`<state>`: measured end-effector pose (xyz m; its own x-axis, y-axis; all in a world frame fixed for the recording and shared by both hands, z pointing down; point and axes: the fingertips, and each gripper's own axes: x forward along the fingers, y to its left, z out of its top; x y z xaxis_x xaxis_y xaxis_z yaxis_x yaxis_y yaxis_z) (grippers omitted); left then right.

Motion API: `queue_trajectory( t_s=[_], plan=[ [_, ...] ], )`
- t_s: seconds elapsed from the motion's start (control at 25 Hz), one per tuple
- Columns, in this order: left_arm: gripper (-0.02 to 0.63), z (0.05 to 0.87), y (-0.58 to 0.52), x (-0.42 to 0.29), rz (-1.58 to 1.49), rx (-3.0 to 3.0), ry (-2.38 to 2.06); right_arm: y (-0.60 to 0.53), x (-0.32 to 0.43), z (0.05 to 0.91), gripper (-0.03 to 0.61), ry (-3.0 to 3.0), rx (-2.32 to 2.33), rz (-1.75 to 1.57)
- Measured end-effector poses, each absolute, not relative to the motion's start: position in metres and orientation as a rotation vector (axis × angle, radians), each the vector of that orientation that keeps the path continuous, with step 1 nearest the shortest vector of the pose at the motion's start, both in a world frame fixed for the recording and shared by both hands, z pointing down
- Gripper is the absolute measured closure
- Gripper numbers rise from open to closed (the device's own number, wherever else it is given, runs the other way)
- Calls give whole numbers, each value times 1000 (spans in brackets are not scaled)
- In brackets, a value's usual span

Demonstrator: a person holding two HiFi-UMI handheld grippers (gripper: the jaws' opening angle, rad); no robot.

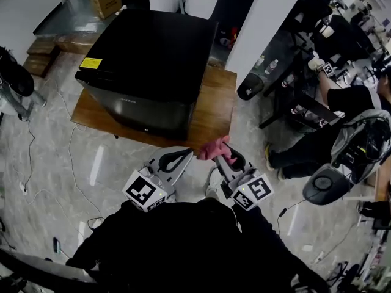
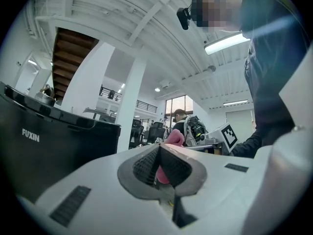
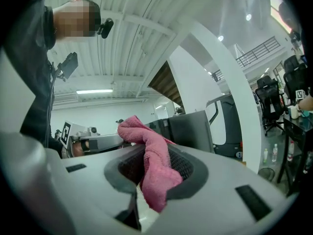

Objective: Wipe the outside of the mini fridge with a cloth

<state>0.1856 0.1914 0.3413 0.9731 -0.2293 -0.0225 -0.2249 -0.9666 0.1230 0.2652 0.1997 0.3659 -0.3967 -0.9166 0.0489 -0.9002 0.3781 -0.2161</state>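
In the head view, the black mini fridge (image 1: 146, 60) stands on a low wooden desk (image 1: 214, 108) on the tiled floor, with a yellow sticker (image 1: 91, 63) at its top left corner. Both grippers are held in front of the person, off the near edge of the desk and apart from the fridge. The left claw (image 1: 190, 154) and the right claw (image 1: 223, 151) point toward each other, and the pink cloth (image 1: 212, 148) is bunched between their tips. A seated person (image 1: 342, 102) works at another desk well to the right. In the left gripper view, the left claw (image 2: 159, 148) is drawn in until its tips meet, with a sliver of cloth (image 2: 174, 137) caught between the dark pads and a lump of it rising just past the tips. The fridge (image 2: 49, 146) fills the left side, white lettering on its face, and does not touch the claw. In the right gripper view, the right claw (image 3: 146, 148) is clamped on the cloth (image 3: 154, 165), which stands up above the tips and hangs down between the ribbed pads in a thick fold. The fridge (image 3: 188, 129) shows beyond it, clear of the cloth.
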Motion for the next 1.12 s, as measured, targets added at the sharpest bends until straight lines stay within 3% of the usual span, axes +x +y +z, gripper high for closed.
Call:
queue_trajectory(
  t_s=[0.56, 1.12],
  plan=[
    [607, 320, 126, 314, -64, 2942, -906, 65, 369, 345, 483, 2813, -1226, -76],
    [607, 324, 92, 324, -77, 2783, -1413, 8, 326, 325, 484, 2878, -815, 249]
  ],
)
